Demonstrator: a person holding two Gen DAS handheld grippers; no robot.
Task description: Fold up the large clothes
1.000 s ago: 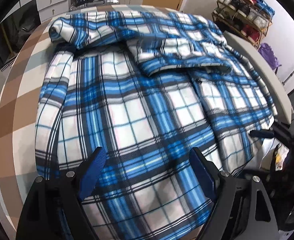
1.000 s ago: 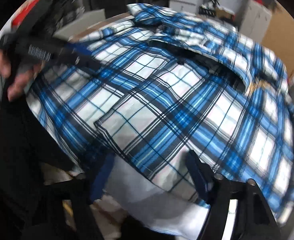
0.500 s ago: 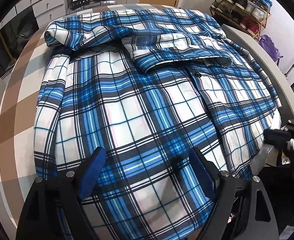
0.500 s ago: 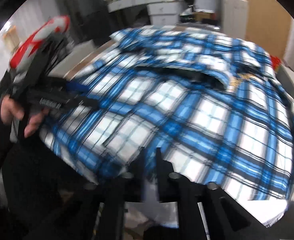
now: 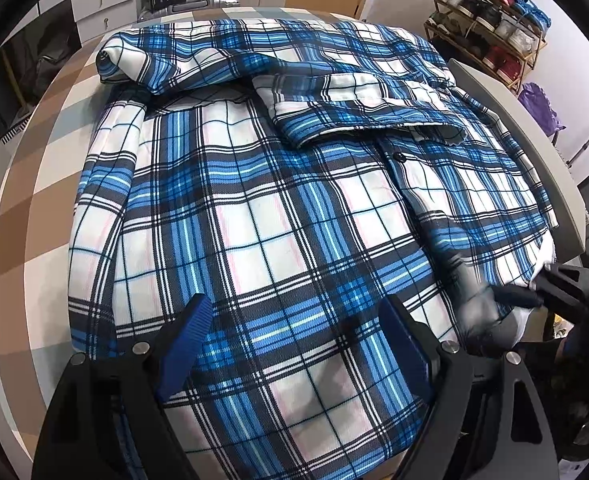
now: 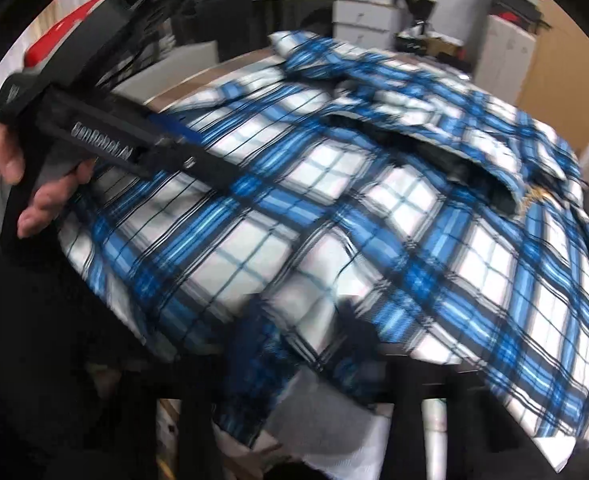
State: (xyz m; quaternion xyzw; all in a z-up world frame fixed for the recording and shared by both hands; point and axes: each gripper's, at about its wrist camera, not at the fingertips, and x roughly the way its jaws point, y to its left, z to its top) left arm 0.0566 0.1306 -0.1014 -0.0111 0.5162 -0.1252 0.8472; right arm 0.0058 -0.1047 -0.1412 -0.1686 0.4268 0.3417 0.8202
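Blue, white and black plaid covered nearly the whole surface (image 5: 18, 208), which wore a brown, grey and white checked cloth. It was a large shirt (image 5: 278, 216), spread flat with its front up and one button showing on the placket. One sleeve (image 5: 350, 108) was folded across the chest, and the collar end lay bunched at the far side.

At the near hem the left tool (image 5: 294, 340) hovered with its blue-padded jaws wide apart — the fabric lay under and between them, but the pads did not press on it. A hand (image 6: 26, 184) held its grip, seen from the right wrist camera.

At the shirt's near right corner, the right tool (image 5: 514, 296) was closing its jaws on the hem, where the cloth hung over the surface's edge. That camera's picture was blurred, and plaid cloth filled the gap between the dark fingers — whether the pads already pinched it could not be told for sure.

A shoe rack (image 5: 490, 28) stood against the far wall.
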